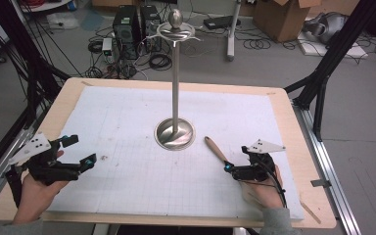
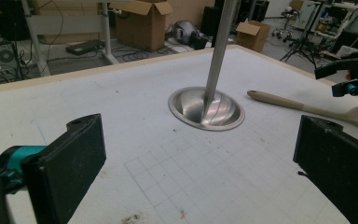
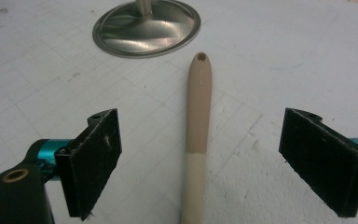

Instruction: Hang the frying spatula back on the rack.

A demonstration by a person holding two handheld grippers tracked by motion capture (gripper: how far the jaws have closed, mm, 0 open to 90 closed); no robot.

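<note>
A metal stand rises from a round base at the mat's middle, and its pole carries hook arms and a knob at the top. A wooden utensil lies flat on the mat right of the base, its handle end, with a hole in it, pointing at the base. My right gripper is open, one jaw on each side of the handle and neither touching it. My left gripper is open and holds nothing, low over the mat's left part.
A white gridded mat covers the wooden table. Beyond the far edge, the floor holds computer towers, cables and a cardboard box. Black frame legs stand at both sides.
</note>
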